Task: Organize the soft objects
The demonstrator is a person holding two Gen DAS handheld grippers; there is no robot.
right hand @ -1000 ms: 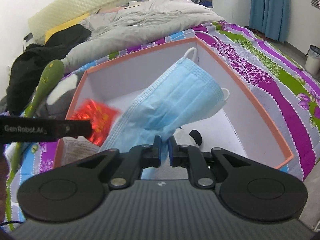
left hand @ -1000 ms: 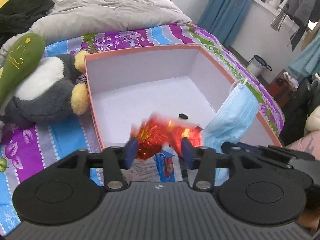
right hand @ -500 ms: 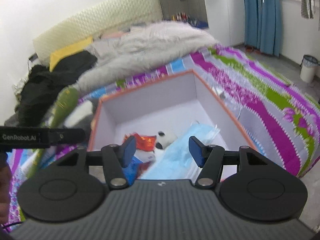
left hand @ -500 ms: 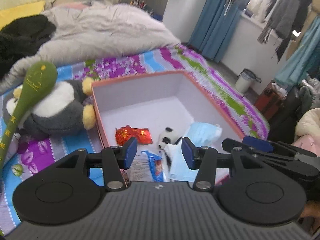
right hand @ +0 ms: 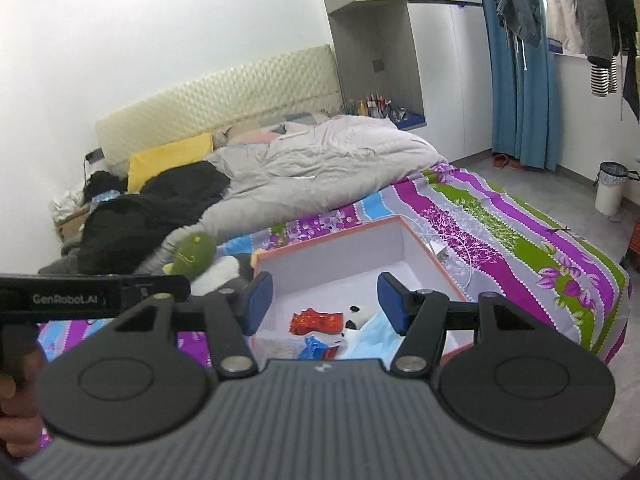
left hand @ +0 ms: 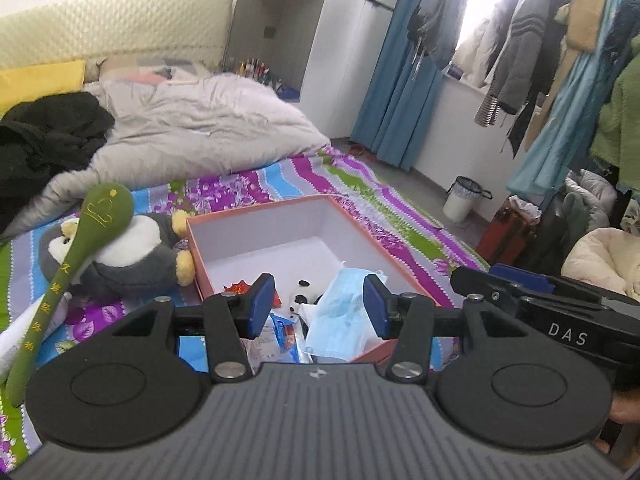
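We hold both tools up over the bed, looking down at an orange-edged box that sits on the striped, flowered bedspread.

The left gripper has its blue-padded fingers spread apart with nothing between them. The right gripper is the same — its fingers have just been opening and stand wide, empty, clear of everything in the box.

Inside the box, toward its near end, lie the soft things: a blue face mask crumpled against the right-hand wall, a small panda toy just beside it, a shiny red packet to the left of the panda, and a blue-and-white wrapper nearest us. The far half of the box floor is bare.

Outside the box, touching its left wall, a grey-and-white penguin plush lies on its side, and a long green spoon-shaped cushion rests across it.

Farther up the bed we see a rumpled grey duvet, dark clothes and a yellow pillow by the headboard — all well apart from the box. In the left view the other tool's black arm shows at the right edge.
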